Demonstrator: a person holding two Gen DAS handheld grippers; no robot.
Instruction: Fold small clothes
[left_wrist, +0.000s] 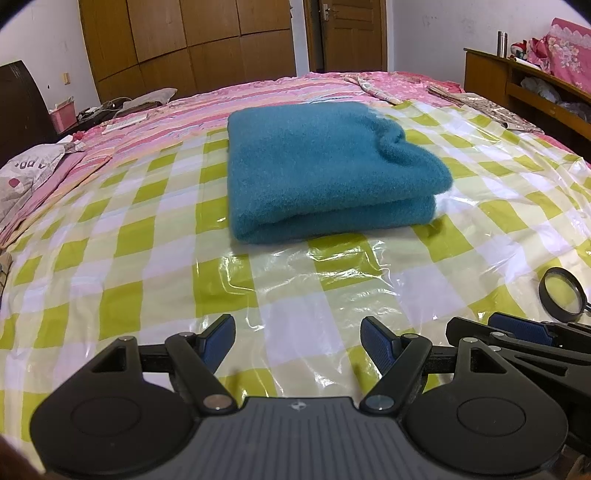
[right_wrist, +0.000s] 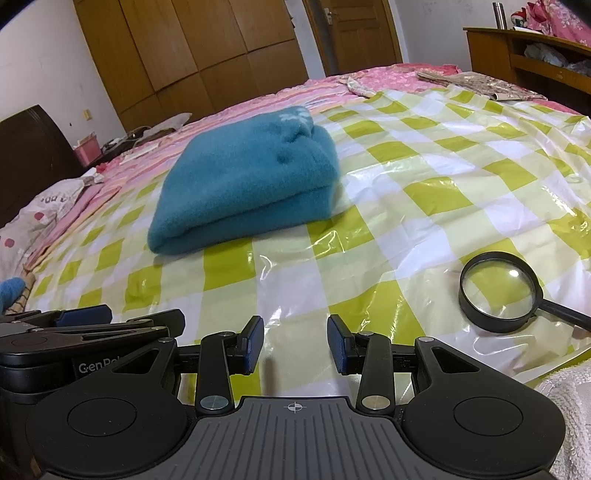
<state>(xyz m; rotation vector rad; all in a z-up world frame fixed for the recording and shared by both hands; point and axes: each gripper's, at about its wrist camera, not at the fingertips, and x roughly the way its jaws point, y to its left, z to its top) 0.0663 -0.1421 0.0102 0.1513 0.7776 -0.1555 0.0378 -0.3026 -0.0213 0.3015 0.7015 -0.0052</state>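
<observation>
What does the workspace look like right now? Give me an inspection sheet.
Surface: green-checked plastic sheet over a pink bedspread, wrinkled and glossy.
Job's things: teal garment lies folded in layers, untouched.
Clutter: magnifying glass on the sheet, apart from the garment.
Grippers: left gripper and right gripper low near the sheet, jaws open, empty.
Cables: nothing seen near the work.
Surroundings: wooden wardrobe, door, wooden shelf.
</observation>
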